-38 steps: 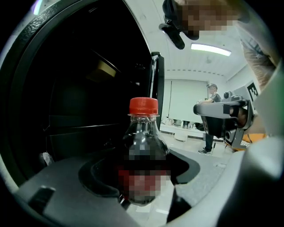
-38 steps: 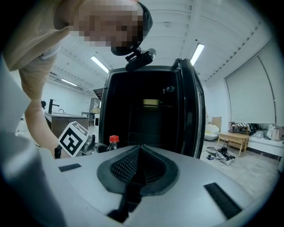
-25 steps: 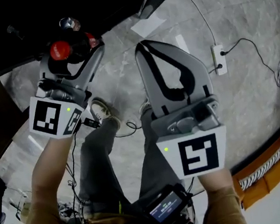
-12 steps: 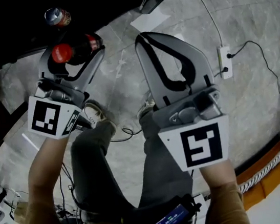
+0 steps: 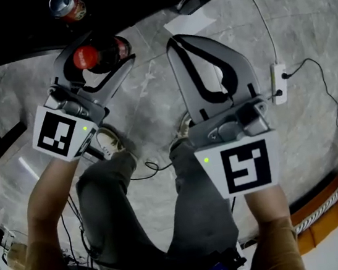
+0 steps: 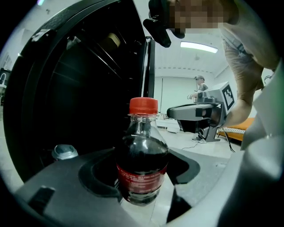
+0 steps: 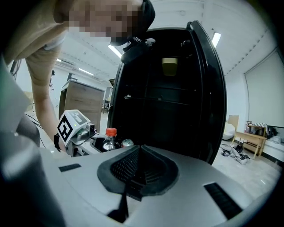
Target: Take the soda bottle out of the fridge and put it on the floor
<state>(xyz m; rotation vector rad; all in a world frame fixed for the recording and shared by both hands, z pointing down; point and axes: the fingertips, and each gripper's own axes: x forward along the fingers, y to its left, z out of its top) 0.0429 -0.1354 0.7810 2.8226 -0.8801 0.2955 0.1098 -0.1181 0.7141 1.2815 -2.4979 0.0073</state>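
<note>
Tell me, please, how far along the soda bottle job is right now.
Done: the left gripper is shut on the soda bottle, which looks lifted clear of the fridge. In hand: the bottle hangs upright above the grey floor; the right gripper is shut and empty. Left: lowering it onto the floor and letting go.

Right tongs (image 7: 140, 153) pressed together, empty, facing the open fridge (image 7: 168, 111).
</note>
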